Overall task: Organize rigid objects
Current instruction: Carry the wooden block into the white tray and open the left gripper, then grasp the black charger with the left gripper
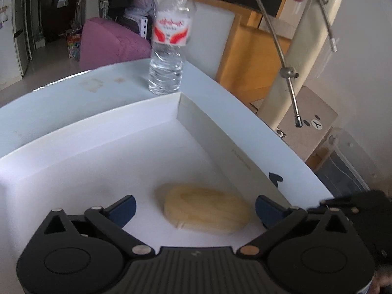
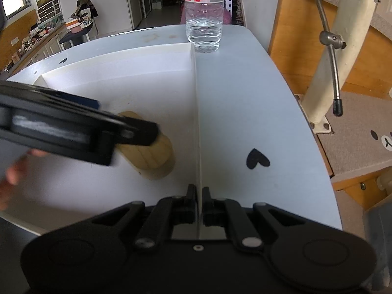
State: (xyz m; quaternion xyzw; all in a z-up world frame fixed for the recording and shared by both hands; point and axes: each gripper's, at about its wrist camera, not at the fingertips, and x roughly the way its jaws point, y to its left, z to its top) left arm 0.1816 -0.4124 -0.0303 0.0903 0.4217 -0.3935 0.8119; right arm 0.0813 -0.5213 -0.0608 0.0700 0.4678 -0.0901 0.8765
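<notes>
Red Chinese characters, seemingly 娃哈哈, on the red-and-white label of the water bottle straight ahead of the right gripper, with a QR code and small illegible print beside them. Black hand-drawn heart mark on the table, just ahead and to the right. Faint, unreadable lettering on the inner wall of the white box, ahead-right of the left gripper.

Pale wooden block in white box; red-labelled clear bottle.
</notes>
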